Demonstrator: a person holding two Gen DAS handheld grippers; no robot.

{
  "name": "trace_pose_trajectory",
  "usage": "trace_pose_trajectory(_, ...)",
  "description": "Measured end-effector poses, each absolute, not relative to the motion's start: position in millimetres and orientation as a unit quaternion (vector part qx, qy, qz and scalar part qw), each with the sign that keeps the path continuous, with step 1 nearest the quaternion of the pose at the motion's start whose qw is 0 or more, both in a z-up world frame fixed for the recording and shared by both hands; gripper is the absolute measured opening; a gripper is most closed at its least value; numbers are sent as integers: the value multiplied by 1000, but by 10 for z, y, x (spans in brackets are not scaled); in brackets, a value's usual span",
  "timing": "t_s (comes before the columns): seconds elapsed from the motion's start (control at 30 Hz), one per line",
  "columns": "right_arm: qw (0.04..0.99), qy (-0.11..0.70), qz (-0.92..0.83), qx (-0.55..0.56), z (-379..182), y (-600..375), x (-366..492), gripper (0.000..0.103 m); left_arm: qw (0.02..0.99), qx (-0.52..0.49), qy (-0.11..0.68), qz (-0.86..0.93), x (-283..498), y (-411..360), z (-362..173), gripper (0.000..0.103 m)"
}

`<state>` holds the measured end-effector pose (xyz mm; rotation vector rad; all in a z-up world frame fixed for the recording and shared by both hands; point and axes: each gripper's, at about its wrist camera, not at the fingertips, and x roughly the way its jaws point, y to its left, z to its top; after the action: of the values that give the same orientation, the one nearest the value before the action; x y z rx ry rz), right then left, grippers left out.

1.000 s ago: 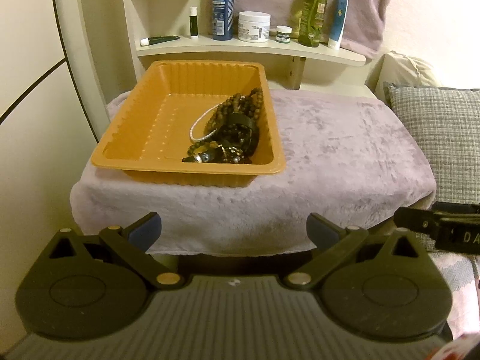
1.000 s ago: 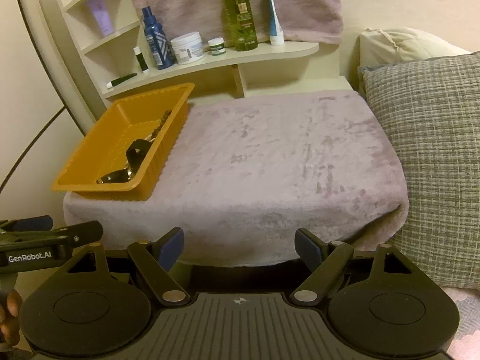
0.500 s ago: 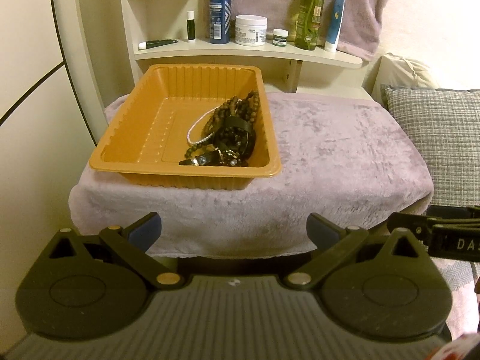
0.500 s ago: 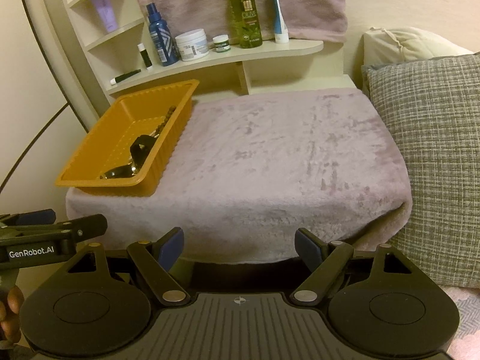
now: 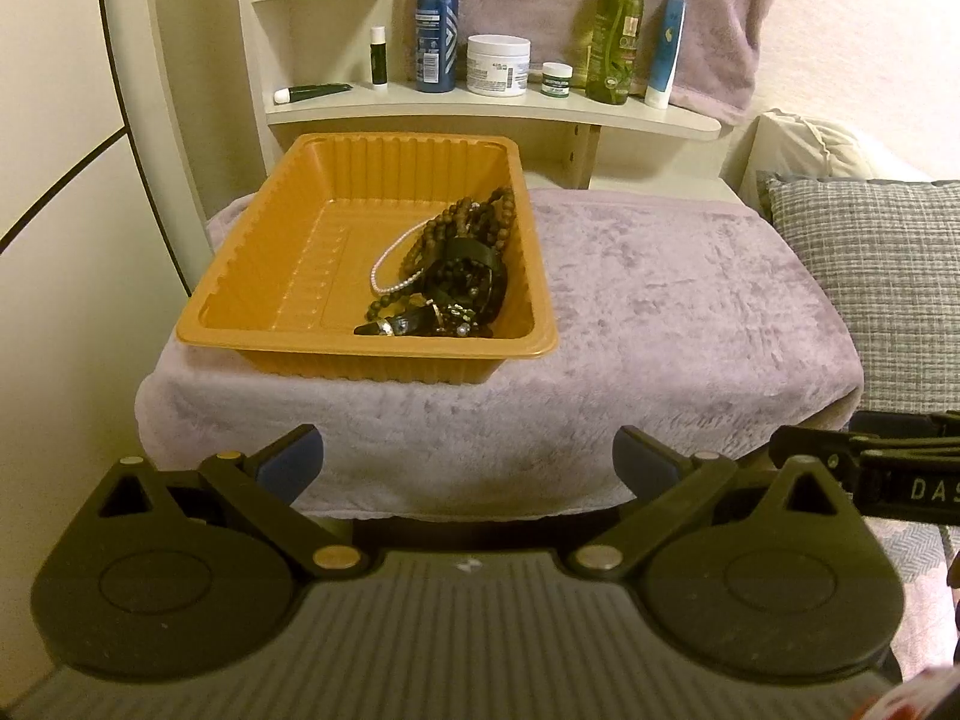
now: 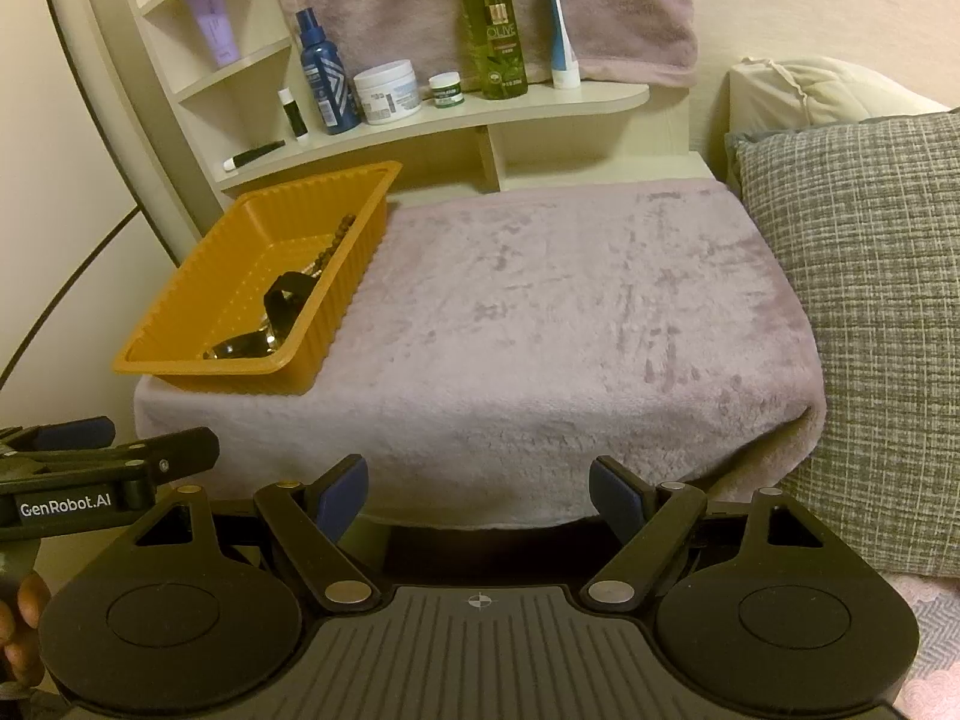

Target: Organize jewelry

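On the plush mauve cover (image 5: 678,312) of a low table sits an orange tray (image 5: 288,276), pushed toward the 10 o'clock corner as I face it, leaving the rest of the cover bare out to 3 o'clock. All the jewelry I can see is a pile of jewelry (image 5: 450,282) heaped against the tray's right-hand wall: brown wooden beads, a thin pearl strand (image 5: 393,267) looping out toward 9 o'clock, dark bands and a few glinting pieces at the near end. The heap is longer than wide, its long axis running from 6 to 12 o'clock along that wall, and the tray's own long side runs the same way, its short end toward the grippers. That fits either a tangle waiting to be sorted out onto the cover or pieces gathered in and done with; I cannot say which. The left gripper (image 5: 468,456) hangs low at 6 o'clock off the table's front edge, jaws spread wide with nothing between them, aimed at the tray. The right gripper (image 6: 477,489) is level beside it, equally wide and empty, facing the bare cover. Both stand well back from the jewelry. Behind, at 12 o'clock, a shelf (image 5: 492,111) holds bottles and jars.
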<state>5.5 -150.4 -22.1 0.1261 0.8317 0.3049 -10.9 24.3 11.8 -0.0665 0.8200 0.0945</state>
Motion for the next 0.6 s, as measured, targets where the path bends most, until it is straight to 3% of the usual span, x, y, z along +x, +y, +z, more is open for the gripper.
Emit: trace_pose_trajectory(0.6, 901, 402, 149, 63, -218, -1500, 55, 80, 917, -32, 396, 44, -114, 234, 120, 102)
